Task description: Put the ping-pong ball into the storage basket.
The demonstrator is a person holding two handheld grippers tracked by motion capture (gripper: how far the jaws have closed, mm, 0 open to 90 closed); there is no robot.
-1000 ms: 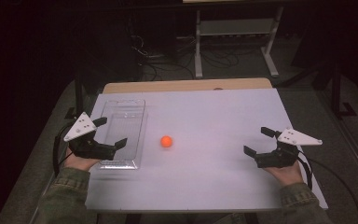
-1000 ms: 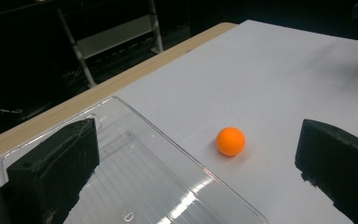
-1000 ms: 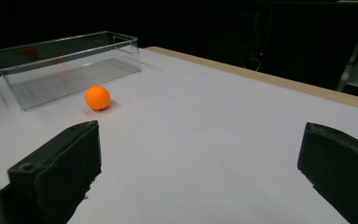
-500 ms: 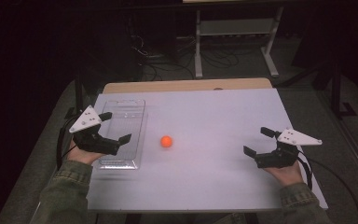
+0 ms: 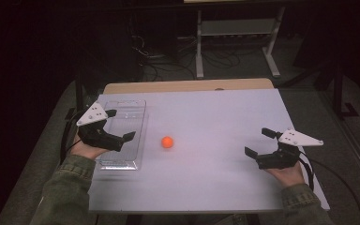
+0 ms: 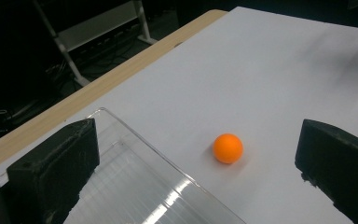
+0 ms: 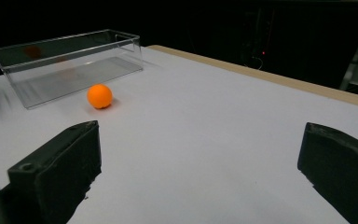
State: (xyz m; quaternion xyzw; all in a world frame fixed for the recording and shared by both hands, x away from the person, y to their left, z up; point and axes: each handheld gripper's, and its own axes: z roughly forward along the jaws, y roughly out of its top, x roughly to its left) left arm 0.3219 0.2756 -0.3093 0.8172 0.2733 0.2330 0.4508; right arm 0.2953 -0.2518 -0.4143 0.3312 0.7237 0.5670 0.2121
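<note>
A small orange ball [image 5: 168,142] [image 6: 228,148] [image 7: 99,96] lies on the white table top [image 5: 215,117], just right of a clear plastic box [image 5: 122,136] [image 7: 65,65] [image 6: 135,186]. My left gripper [image 5: 120,124] hovers open over the box, raised a little, its jaws pointing toward the ball. Far to the right, near the table's right edge, my right gripper [image 5: 258,143] stands open, low over the table, with nothing between its jaws. The ball rests free, touched by neither gripper.
A wooden strip [image 5: 187,86] runs along the table's far edge. Behind the table the room is dark, with a metal shelf frame [image 5: 236,33] and cables on the floor. Cables trail from both grippers off the table sides.
My left gripper has lifted and moved away from me over the clear box, turning toward the ball. The right gripper and the ball have stayed put.
</note>
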